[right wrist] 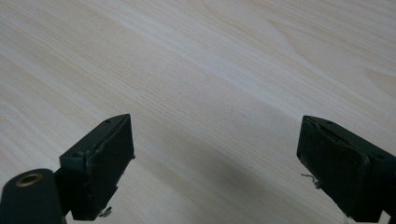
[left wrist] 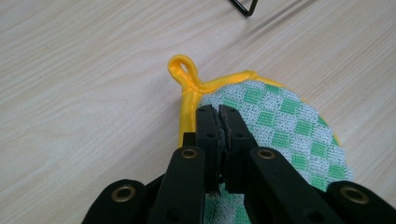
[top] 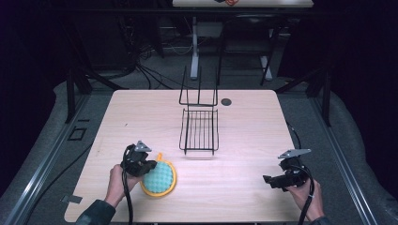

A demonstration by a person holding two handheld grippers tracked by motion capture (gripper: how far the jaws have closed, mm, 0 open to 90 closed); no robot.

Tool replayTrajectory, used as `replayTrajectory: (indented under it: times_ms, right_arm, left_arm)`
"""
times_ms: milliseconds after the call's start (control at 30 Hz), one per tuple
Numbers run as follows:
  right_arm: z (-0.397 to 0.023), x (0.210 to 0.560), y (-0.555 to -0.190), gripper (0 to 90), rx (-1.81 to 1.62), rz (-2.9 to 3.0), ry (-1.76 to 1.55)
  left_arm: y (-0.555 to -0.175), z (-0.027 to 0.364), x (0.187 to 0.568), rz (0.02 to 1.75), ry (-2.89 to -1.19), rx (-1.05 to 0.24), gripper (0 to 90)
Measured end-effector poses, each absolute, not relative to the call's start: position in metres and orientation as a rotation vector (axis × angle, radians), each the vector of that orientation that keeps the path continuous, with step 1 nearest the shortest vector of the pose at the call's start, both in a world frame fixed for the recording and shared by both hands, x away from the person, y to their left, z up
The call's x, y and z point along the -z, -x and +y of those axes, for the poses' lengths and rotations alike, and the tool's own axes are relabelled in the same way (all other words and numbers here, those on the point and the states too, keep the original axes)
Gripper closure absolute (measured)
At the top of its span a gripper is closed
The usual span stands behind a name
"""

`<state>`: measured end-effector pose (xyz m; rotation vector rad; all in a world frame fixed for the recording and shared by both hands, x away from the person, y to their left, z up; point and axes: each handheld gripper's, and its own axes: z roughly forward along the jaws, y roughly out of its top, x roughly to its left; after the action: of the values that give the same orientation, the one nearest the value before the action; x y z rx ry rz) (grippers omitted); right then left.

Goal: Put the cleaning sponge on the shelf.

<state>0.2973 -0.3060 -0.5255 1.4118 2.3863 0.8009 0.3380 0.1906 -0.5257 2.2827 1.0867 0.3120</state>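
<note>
A round pot holder, checked green and white with a yellow border and a yellow hanging loop, is located on the near left part of the wooden surface. Its edge beside the loop is pinched between the jaws of the left hand-held gripper, which are pressed together on the fabric. This hand-held gripper is held by the person's left hand, and a black cable is seen trailing from it toward the near edge. A black wire rack is positioned at the middle of the surface, well apart from the pot holder, with its upright end farthest from the person. The right hand-held gripper is held above bare wood at the near right, with its jaws spread wide and nothing between them.
</note>
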Motion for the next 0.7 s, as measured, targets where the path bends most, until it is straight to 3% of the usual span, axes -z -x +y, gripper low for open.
replayTrajectory:
  times_ms: [700]
  right_arm:
    - [-0.306, 0.525, -0.297, 10.6, -0.804, 2.385, -1.414]
  left_arm:
    - [-0.333, 0.198, 0.506, 1.073, -2.222, -0.340, 87.6]
